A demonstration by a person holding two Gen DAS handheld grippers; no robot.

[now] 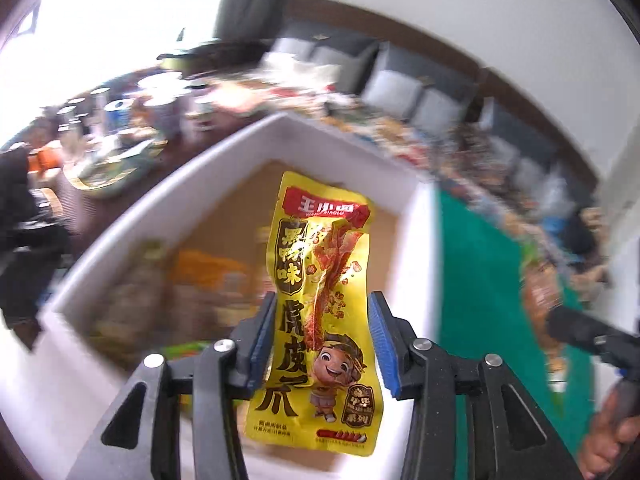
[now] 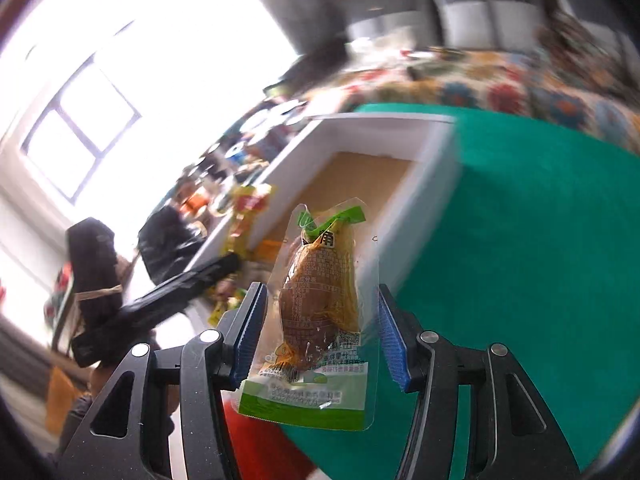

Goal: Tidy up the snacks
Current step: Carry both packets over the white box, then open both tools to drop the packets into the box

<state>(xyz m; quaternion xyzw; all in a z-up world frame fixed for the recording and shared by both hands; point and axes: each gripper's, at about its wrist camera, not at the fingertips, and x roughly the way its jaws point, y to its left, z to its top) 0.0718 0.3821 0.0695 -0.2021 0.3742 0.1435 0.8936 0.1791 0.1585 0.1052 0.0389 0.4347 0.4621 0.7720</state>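
My left gripper is shut on a yellow snack packet with red print and a cartoon boy, held above the white box. The box has a brown bottom and several blurred snack packets lie inside at its left. My right gripper is shut on a clear packet with green trim and a brown meat piece, held over the green mat just in front of the white box. The left gripper shows in the right wrist view as a black arm reaching over the box.
The green mat lies right of the box. A patterned cloth with many scattered items lies beyond it. Grey cushions line the far wall. A cluttered table with cups stands at left, below a bright window.
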